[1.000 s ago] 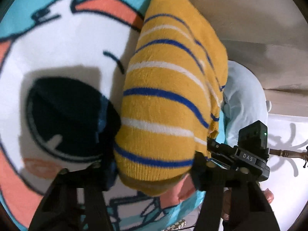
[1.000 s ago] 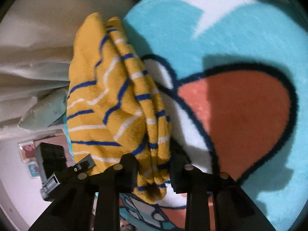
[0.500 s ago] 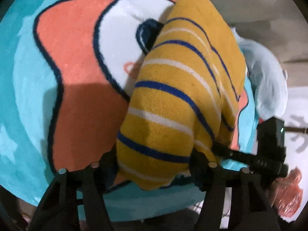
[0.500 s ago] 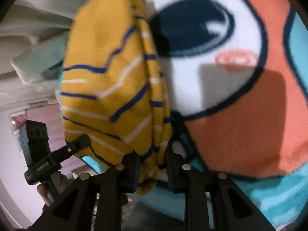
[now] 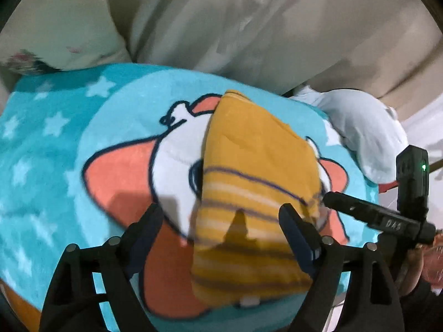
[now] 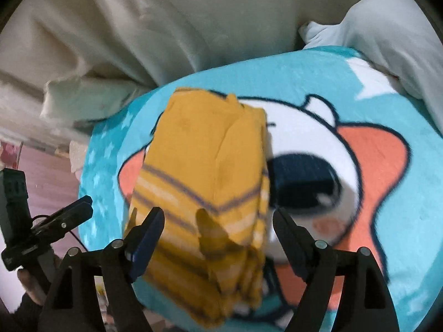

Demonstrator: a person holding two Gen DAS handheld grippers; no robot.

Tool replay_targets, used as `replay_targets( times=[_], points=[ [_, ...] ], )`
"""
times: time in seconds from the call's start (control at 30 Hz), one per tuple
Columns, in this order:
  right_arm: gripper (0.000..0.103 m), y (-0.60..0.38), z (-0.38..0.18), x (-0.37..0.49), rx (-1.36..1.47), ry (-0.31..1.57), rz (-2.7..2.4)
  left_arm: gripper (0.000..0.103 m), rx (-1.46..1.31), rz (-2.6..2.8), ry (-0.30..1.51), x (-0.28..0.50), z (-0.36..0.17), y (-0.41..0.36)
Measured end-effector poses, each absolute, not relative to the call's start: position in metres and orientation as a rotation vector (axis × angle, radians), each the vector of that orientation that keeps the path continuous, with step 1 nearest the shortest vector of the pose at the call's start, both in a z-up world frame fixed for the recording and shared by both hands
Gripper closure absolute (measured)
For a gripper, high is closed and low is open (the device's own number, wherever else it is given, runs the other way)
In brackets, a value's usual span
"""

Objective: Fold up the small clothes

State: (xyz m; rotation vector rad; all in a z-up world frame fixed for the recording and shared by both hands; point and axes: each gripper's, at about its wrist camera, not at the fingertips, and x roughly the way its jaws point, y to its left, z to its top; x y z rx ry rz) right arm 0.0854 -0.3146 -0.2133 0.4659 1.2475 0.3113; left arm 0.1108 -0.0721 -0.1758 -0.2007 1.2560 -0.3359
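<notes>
Sweater: a folded mustard-yellow knit sweater [image 5: 257,193] with blue and white stripes lies on the blanket, its striped end nearest both cameras and its plain yellow end pointing away toward the beige bedding. In the right wrist view the sweater [image 6: 205,182] shows stacked layers along its right edge.
Left gripper: the left gripper [image 5: 221,221] hangs over the near end of the sweater with jaws spread wide. The fingers [image 5: 297,235] stand either side of the striped end and nothing is held between them.
Right gripper: the right gripper [image 6: 218,227] is also wide open over the striped end, its fingers [image 6: 145,232] framing the fabric, gripping nothing. Whether the tips touch the cloth, I cannot tell.
Blanket: a turquoise fleece blanket [image 5: 55,166] with white stars and a cartoon face in white, coral and navy lies under the sweater. From the right wrist, the same blanket [image 6: 401,249] shows the big dark eye just right of the sweater.
Beige bedding: rumpled beige bedding [image 5: 249,27] fills the far side beyond the blanket.
Pale blue garment: a bunched pale blue garment [image 5: 365,135] sits at the blanket's far right corner, apart from the sweater; it is at upper right [image 6: 387,33] in the right wrist view.
</notes>
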Motion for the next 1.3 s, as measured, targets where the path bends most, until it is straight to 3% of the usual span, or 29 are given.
replay_targets(
  times=[0.27,0.33,0.4,0.43,0.47,0.53,0.6,0.77,0.8,0.83,0.97,1.03,1.3],
  points=[
    [0.022,-0.323,-0.257,0.139,0.578,1.302,0.246,0.019,-0.204,-0.401,1.404,0.177,-0.240,-0.093],
    [0.029,-0.325,-0.262,0.144,0.595,1.308,0.258,0.035,-0.242,-0.429,1.428,0.187,-0.250,-0.096],
    [0.051,-0.326,-0.268,0.148,0.588,1.334,0.260,0.049,-0.265,-0.435,1.466,0.195,-0.261,-0.100],
    [0.054,-0.325,-0.269,0.150,0.604,1.341,0.270,0.062,-0.284,-0.431,1.484,0.198,-0.267,-0.101],
    [0.062,-0.323,-0.268,0.152,0.604,1.345,0.279,0.065,-0.293,-0.429,1.491,0.199,-0.270,-0.100],
    [0.071,-0.318,-0.264,0.154,0.575,1.348,0.271,0.088,-0.326,-0.434,1.484,0.198,-0.266,-0.096],
    [0.078,-0.318,-0.259,0.155,0.605,1.347,0.276,0.089,-0.402,-0.461,1.458,0.194,-0.251,-0.086],
    [0.077,-0.316,-0.245,0.160,0.583,1.288,0.350,0.088,-0.349,-0.423,1.410,0.186,-0.240,-0.075],
    [0.069,-0.315,-0.252,0.162,0.571,1.298,0.334,0.082,-0.312,-0.397,1.419,0.186,-0.247,-0.078],
    [0.058,-0.313,-0.258,0.164,0.555,1.305,0.321,0.068,-0.281,-0.364,1.437,0.186,-0.254,-0.079],
    [0.048,-0.317,-0.251,0.150,0.582,1.329,0.309,0.047,-0.222,-0.356,1.361,0.165,-0.233,-0.072],
    [0.035,-0.321,-0.236,0.129,0.584,1.314,0.293,0.034,-0.193,-0.350,1.308,0.140,-0.215,-0.065],
    [0.031,-0.307,-0.244,0.038,0.569,1.390,0.289,0.031,-0.203,-0.350,1.343,0.046,-0.221,-0.055]
  ],
)
